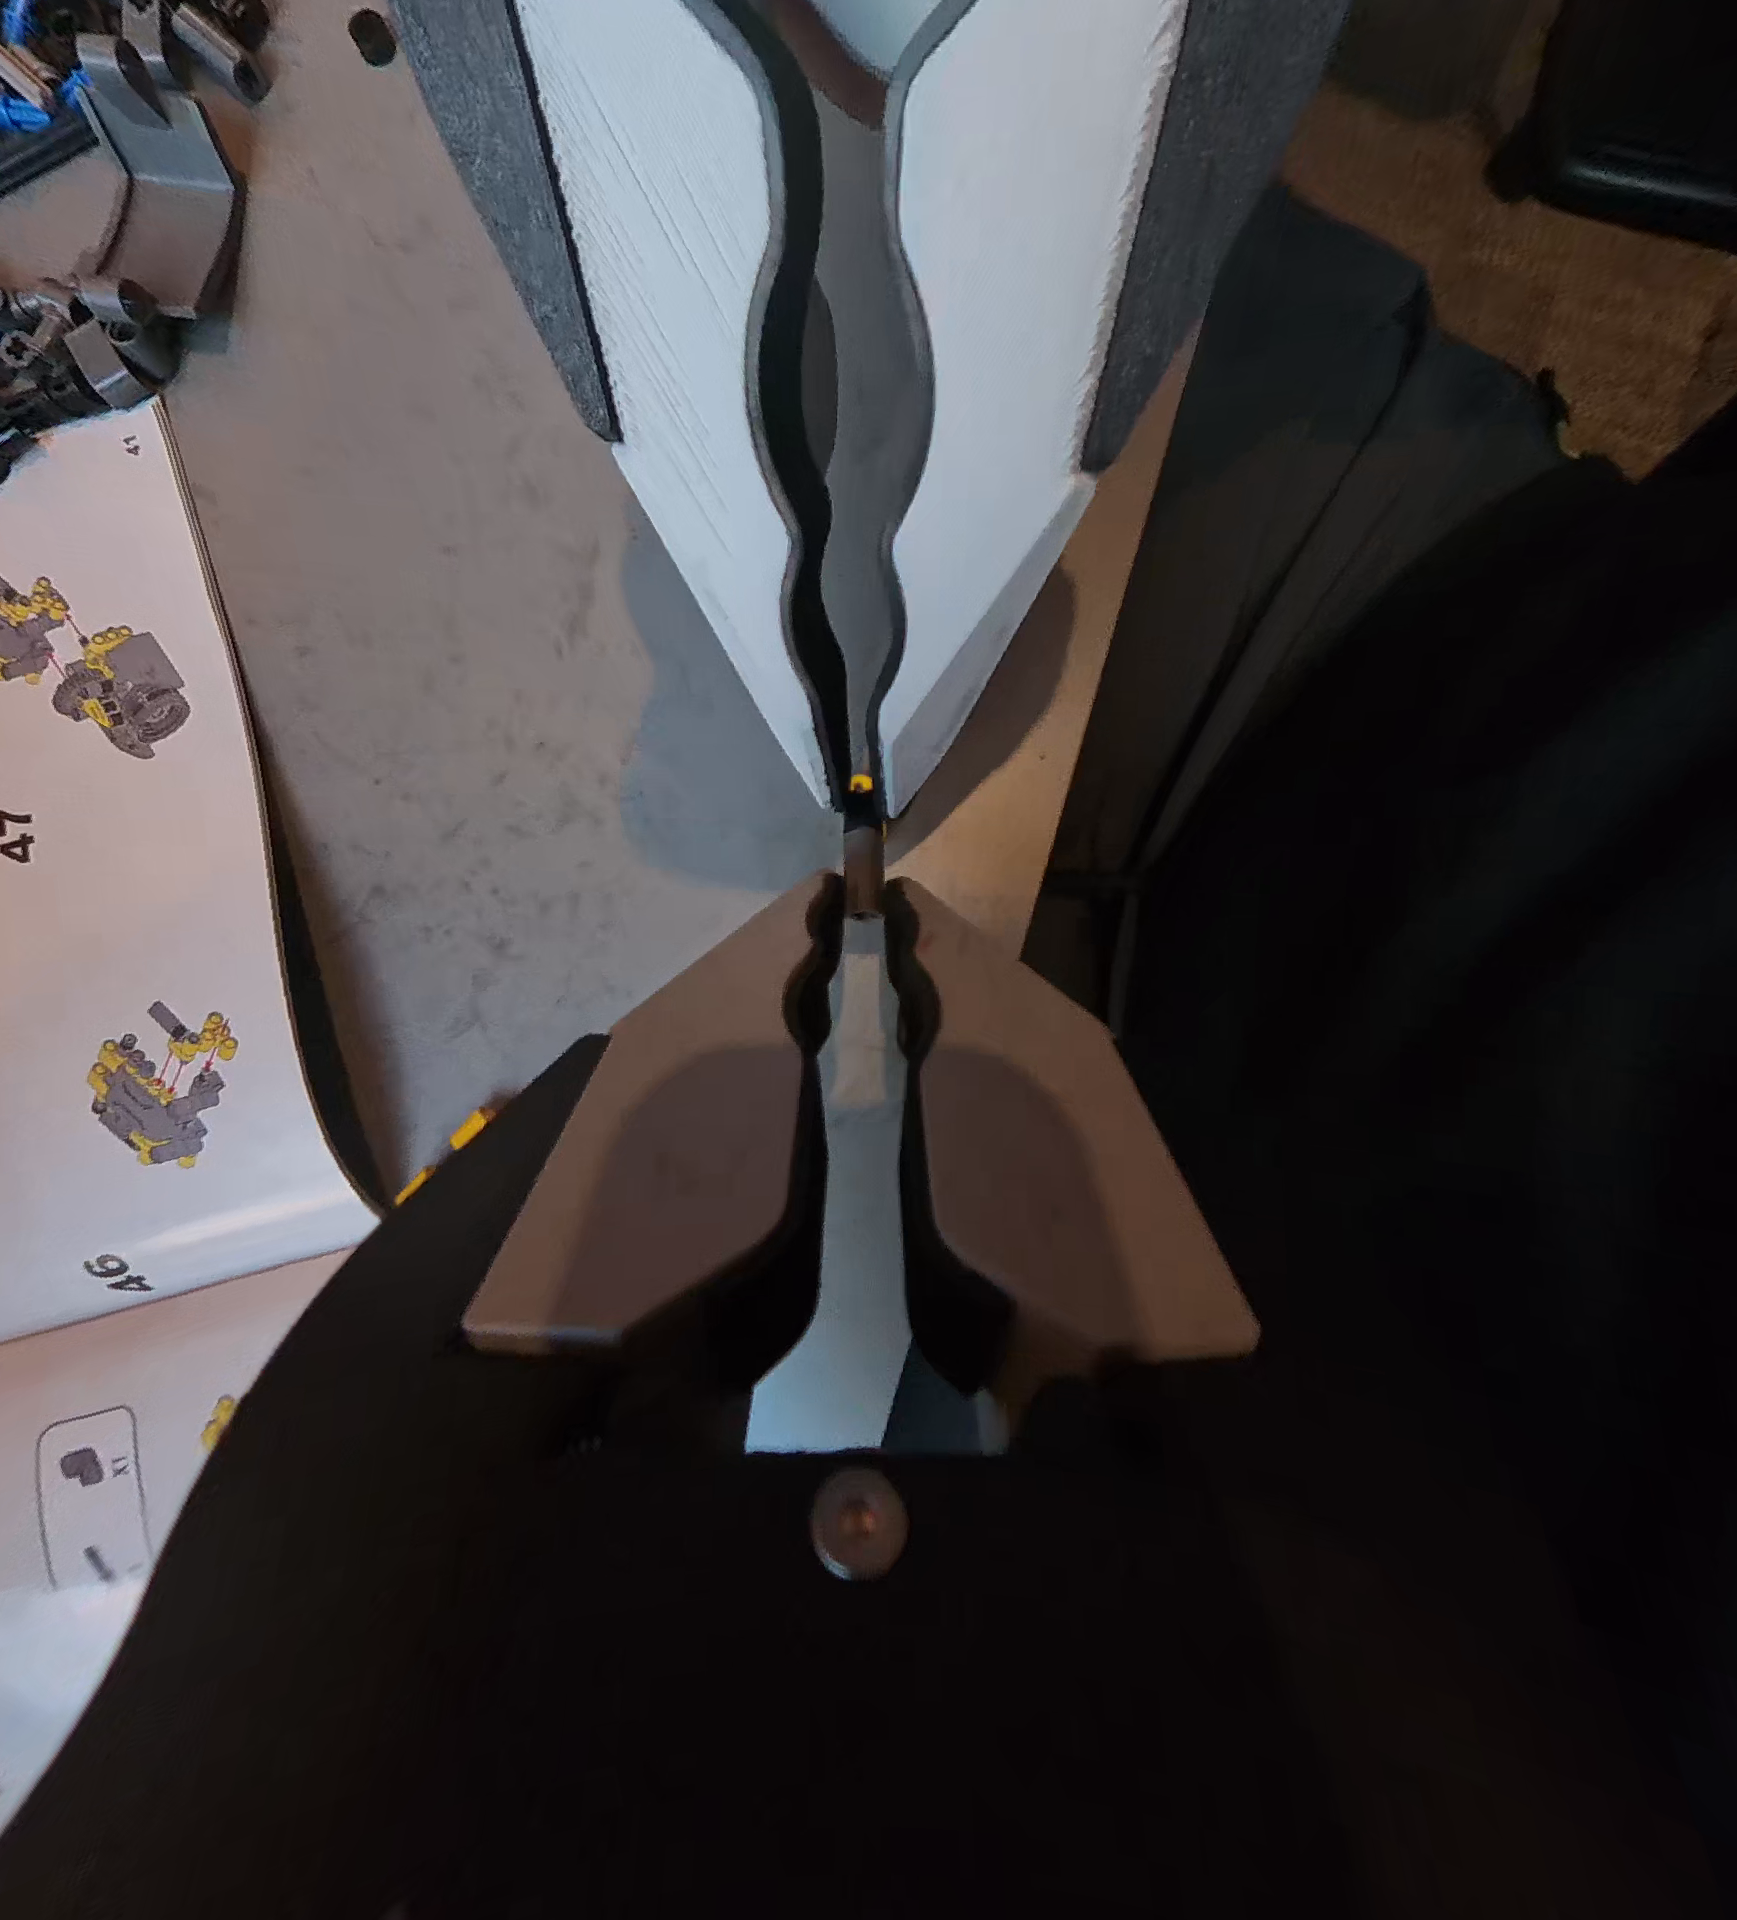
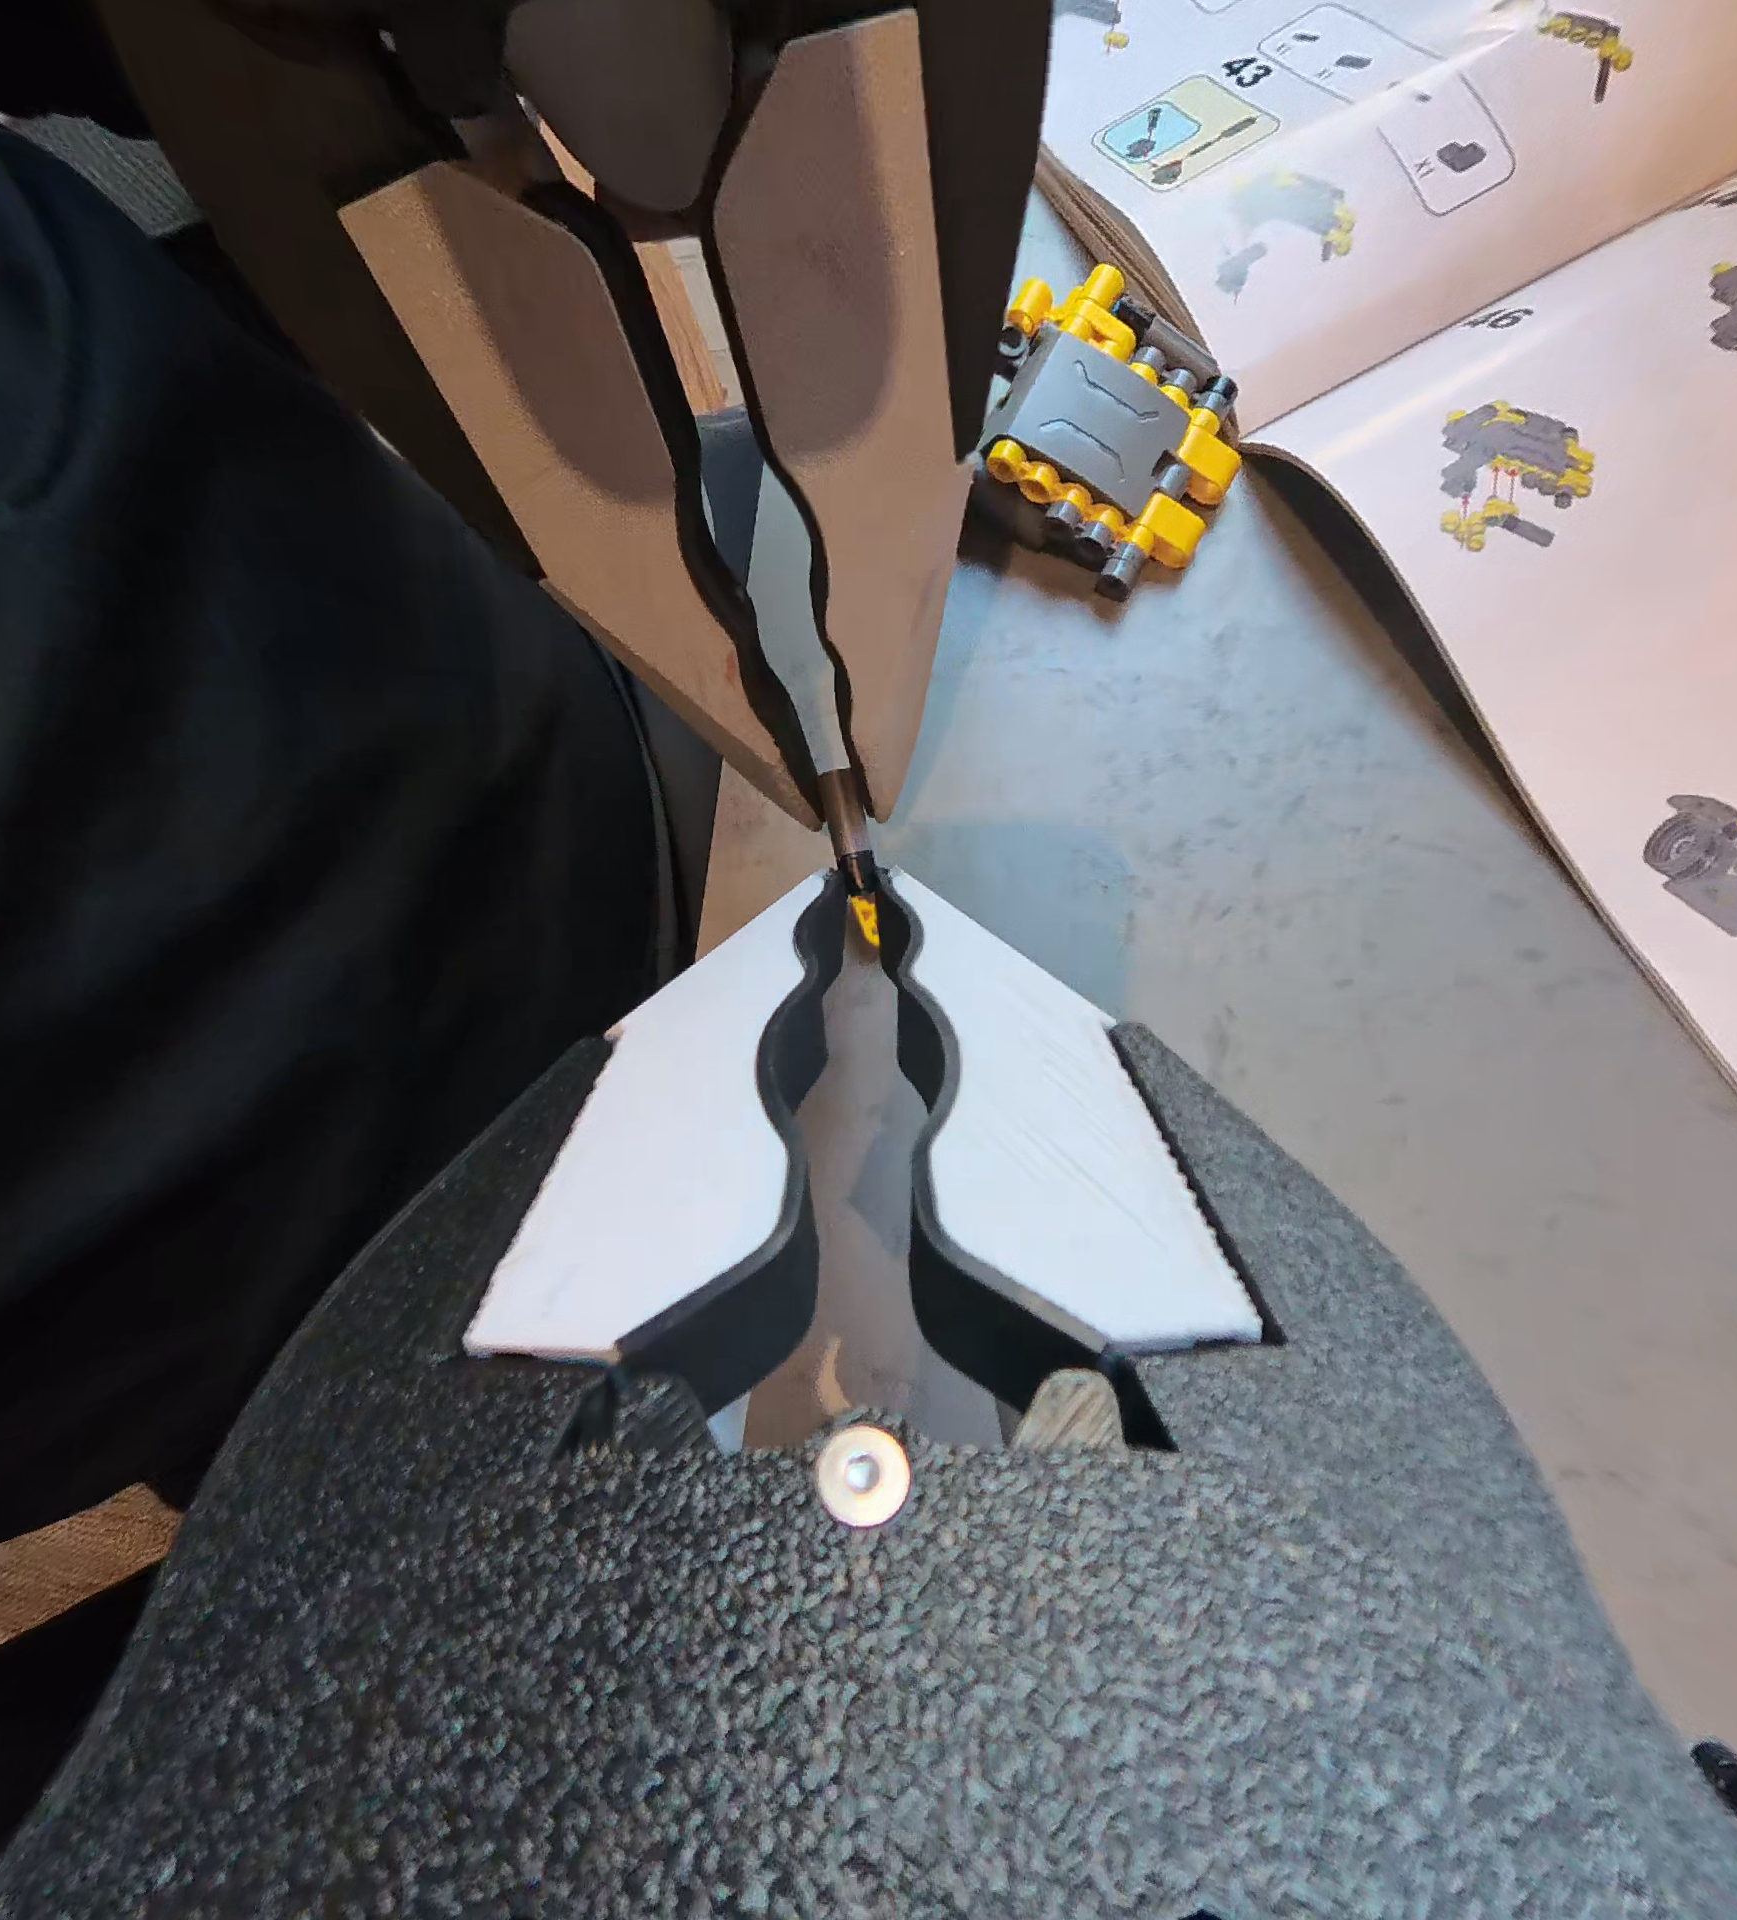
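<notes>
While the left gripper point(image 1: 862, 894) is pinching a small grey pin point(image 1: 860, 868) near the bench point(image 1: 448, 644) edge, its jaws nearly closed, the white right gripper point(image 1: 859, 795) is meeting it tip to tip.

In the right wrist view, the right gripper point(image 2: 859, 896) is clamping a tiny yellow piece point(image 2: 862, 920), mostly hidden; keeping both axes aligned seems wise. A yellow-grey assembly point(image 2: 1113, 436) is lying beside the booklet point(image 2: 1591, 582).

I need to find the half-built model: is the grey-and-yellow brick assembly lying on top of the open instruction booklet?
No, the brick assembly rests on the grey table beside the booklet.
</notes>
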`<state>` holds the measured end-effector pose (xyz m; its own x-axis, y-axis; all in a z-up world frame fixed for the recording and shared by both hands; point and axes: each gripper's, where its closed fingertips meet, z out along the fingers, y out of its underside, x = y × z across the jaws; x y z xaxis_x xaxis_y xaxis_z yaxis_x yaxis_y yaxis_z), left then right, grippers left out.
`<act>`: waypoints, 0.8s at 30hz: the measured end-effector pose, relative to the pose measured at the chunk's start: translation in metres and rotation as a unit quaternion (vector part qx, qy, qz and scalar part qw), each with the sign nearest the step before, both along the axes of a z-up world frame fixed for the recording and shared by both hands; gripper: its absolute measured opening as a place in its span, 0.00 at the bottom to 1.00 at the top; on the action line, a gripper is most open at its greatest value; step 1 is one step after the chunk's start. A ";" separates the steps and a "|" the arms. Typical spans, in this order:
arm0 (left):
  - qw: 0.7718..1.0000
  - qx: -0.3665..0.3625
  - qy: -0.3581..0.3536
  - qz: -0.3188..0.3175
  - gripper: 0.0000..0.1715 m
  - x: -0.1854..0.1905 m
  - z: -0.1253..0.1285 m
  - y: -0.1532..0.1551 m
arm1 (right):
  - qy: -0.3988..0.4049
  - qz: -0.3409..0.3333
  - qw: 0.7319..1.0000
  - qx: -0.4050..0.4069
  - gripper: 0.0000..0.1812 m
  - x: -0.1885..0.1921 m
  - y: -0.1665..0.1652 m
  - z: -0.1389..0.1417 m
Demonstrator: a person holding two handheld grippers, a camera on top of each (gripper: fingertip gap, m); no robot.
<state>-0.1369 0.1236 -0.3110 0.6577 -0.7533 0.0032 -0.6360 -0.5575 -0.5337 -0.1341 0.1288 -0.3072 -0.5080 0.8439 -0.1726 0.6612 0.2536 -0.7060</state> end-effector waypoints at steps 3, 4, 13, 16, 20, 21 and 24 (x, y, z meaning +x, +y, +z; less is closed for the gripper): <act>1.000 -0.004 -0.020 0.007 0.03 0.002 -0.002 0.001 | -0.005 0.005 1.000 0.001 0.02 0.001 0.001 -0.001; 1.000 -0.007 -0.026 0.010 0.03 0.002 -0.002 0.001 | -0.006 0.006 1.000 0.004 0.02 0.001 0.002 -0.001; 0.999 -0.010 -0.028 0.014 0.03 0.002 -0.004 0.001 | -0.010 0.018 1.000 0.021 0.02 0.001 0.001 -0.002; 1.000 -0.009 -0.025 0.016 0.03 0.001 -0.005 0.001 | -0.009 0.017 0.999 0.029 0.02 0.000 0.002 -0.003; 1.000 -0.010 -0.025 0.015 0.03 0.000 -0.006 0.001 | -0.009 0.018 0.999 0.037 0.02 0.000 0.002 -0.005; 1.000 -0.011 -0.025 0.014 0.03 0.000 -0.007 0.001 | -0.010 0.018 0.999 0.038 0.02 0.000 0.002 -0.005; 0.999 -0.012 -0.027 0.014 0.03 0.000 -0.007 0.001 | -0.011 0.018 0.999 0.040 0.02 -0.001 0.002 -0.005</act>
